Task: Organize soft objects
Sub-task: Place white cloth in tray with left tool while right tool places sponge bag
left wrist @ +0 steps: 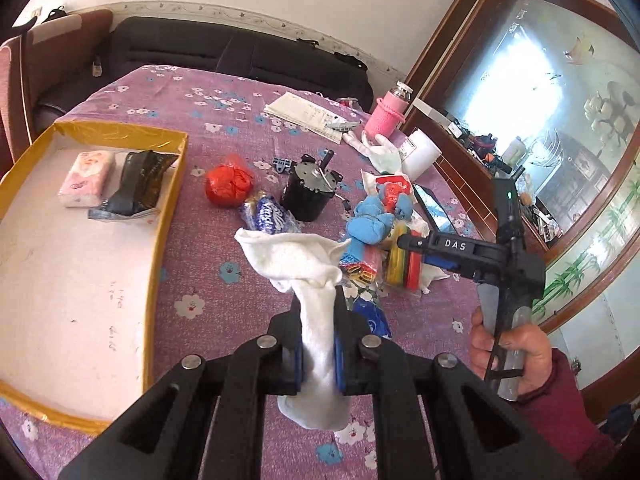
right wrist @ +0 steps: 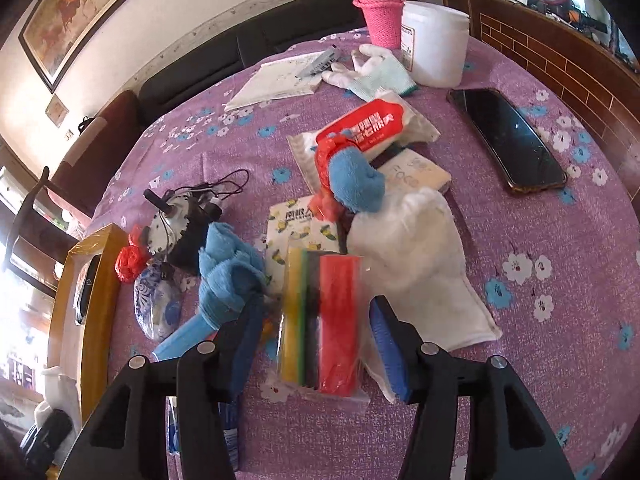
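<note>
In the left wrist view my left gripper [left wrist: 318,316] is shut on a white sock [left wrist: 296,260], which hangs above the purple flowered tablecloth [left wrist: 224,304]. To its left is a yellow-rimmed box [left wrist: 170,216] holding a pink tissue pack [left wrist: 86,178] and a black pouch [left wrist: 138,184]. My right gripper [right wrist: 316,340] stands open around a clear pack of yellow, green and red sponges [right wrist: 320,320]; gaps show on both sides. A blue cloth [right wrist: 228,276] lies by its left finger and a white glove [right wrist: 420,248] by its right.
A black motor [right wrist: 180,232], a red plastic bag [left wrist: 230,186], a red-and-white tissue pack [right wrist: 376,124], a phone [right wrist: 508,140], a pink bottle [right wrist: 382,12], a white jar [right wrist: 436,44] and papers [right wrist: 276,80] crowd the table. A hand [left wrist: 508,344] holds the right gripper's handle.
</note>
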Demonstrator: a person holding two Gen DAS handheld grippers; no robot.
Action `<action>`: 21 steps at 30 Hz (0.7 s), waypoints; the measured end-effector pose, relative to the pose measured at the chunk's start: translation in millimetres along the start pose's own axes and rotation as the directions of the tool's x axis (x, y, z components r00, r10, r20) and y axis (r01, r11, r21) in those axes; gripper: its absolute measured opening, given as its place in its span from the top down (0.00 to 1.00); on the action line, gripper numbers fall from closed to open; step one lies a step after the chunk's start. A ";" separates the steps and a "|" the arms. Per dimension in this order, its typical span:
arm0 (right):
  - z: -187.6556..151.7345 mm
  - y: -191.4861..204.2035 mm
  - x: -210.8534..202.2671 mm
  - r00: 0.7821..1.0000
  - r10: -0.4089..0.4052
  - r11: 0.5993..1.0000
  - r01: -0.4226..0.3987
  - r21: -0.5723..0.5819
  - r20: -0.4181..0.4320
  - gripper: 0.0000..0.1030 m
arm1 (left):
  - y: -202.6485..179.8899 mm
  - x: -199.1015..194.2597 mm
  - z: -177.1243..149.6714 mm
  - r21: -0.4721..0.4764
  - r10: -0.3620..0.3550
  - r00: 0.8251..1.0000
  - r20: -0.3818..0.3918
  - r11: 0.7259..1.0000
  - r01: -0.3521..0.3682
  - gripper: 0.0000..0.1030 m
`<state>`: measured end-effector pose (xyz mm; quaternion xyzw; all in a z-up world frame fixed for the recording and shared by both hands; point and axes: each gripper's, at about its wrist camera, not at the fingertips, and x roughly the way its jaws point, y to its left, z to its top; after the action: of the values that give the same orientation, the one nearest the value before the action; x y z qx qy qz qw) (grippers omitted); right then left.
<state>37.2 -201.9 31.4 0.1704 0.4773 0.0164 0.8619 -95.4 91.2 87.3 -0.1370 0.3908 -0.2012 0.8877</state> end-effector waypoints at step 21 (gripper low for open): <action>-6.0 55.7 -82.8 0.981 0.138 0.980 -0.115 -0.162 0.134 0.62 | 119.0 -73.4 47.9 -0.139 0.138 0.989 0.062 0.982 -0.128 0.90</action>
<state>-5.3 -163.7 113.4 0.1343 0.3992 0.0956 0.9019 -74.8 234.3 118.1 -0.1773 0.3800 -0.1097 0.9012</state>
